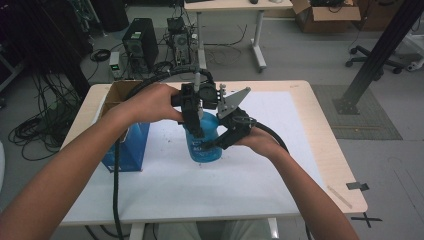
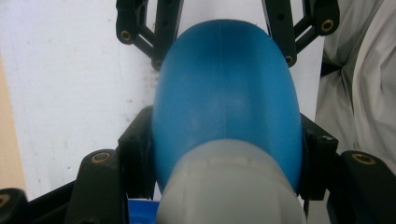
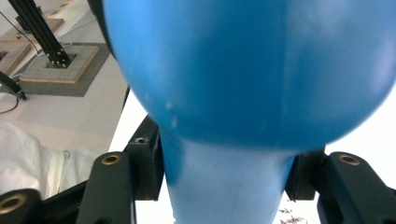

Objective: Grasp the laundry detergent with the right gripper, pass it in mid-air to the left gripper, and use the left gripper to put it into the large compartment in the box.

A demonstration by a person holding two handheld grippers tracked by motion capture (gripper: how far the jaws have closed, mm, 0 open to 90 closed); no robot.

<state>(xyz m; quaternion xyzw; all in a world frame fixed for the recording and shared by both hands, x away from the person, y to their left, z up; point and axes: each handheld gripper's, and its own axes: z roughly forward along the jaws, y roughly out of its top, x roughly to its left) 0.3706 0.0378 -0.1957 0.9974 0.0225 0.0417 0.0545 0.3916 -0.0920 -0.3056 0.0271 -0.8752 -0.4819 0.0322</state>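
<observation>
We see a blue plastic bottle [image 1: 204,142] standing near the middle of the white sheet [image 1: 280,150] that covers the light wooden table [image 1: 327,150]. Its body is round and smooth, like an egg, with a slight shine, and it carries a label with pale print on the lower front.

The left gripper [image 1: 192,117] comes down from above, at about 11 o'clock of the bottle, and its black jaws are pressed on the upper part. In the left gripper view the bottle [image 2: 226,98] swells between the two jaws, and the matte black pads touch it on both sides; near the bottom edge there is a grey, slightly ribbed cap or collar [image 2: 229,186] which the high view does not let us see well.

The right gripper [image 1: 217,142] comes from about 3 o'clock and holds the bottle lower on its side. In the right gripper view the bottle [image 3: 247,70] narrows to a paler blue part between the jaws, and both pads lie against this narrow part. The jaws have brass-coloured rivets and a dull, hard surface.

At 9 o'clock of the bottle stands a blue box [image 1: 127,145] with open brown cardboard flaps, just beside the left forearm. The high view alone gives the floor with a computer tower [image 1: 140,42] and many cables.
</observation>
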